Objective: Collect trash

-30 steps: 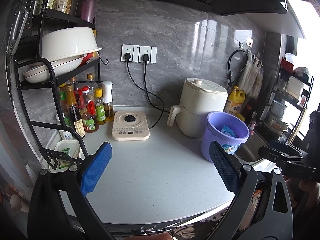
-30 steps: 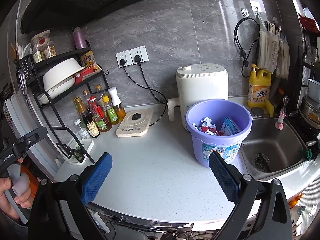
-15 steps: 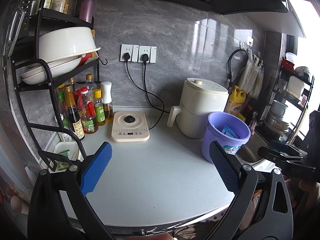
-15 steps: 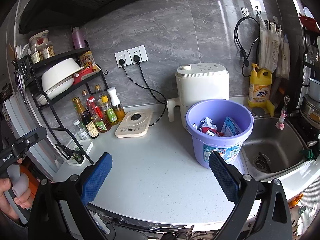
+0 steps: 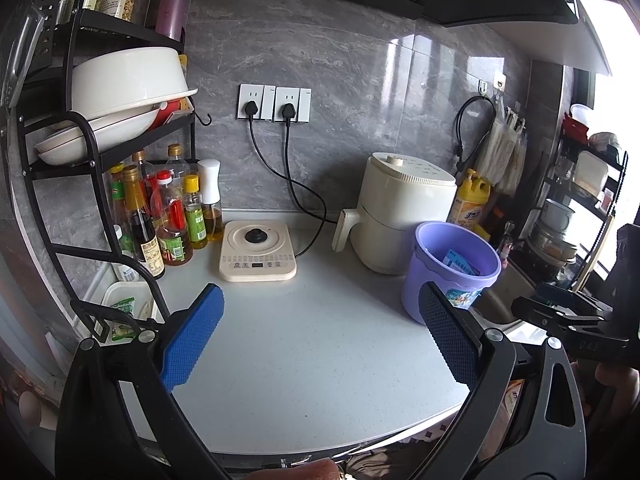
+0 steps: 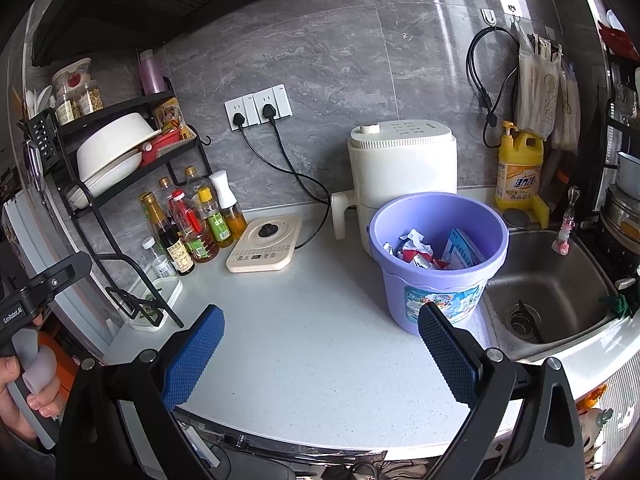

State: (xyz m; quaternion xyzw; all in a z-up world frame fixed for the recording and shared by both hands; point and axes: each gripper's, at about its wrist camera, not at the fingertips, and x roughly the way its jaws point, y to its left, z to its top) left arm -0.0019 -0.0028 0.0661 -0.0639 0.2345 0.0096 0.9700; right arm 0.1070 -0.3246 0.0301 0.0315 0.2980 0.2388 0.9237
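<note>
almost nothing has changed over the last second: both views drift only slightly, the left one sliding a bit so the rack (image 5: 60,184) sits further in frame, and the purple bucket (image 6: 438,264) stays put on the countertop (image 6: 320,340) by the sink (image 6: 548,300), in front of the white appliance (image 6: 402,168). my read is that collection is done or near done: the trash (image 6: 420,252), crumpled wrappers and a blue packet, is already inside the bucket, and i see no loose litter on the open counter. the only candidate is the small tray (image 5: 128,308) under the rack with a green sachet in it, and i can't tell whether that counts as trash. left gripper (image 5: 320,340) hovers low over the near counter edge, level, pointing at the wall, with its fingers spread wide and nothing between them. right gripper (image 6: 320,348) has the same posture, a bit higher and further right, looking down into the bucket, its right pad (image 6: 448,356) overlapping the bucket's base in view, jaws wide apart and empty. both are well back from the bucket, no contact. if anything remains, the next move is a scan left toward the rack.
</note>
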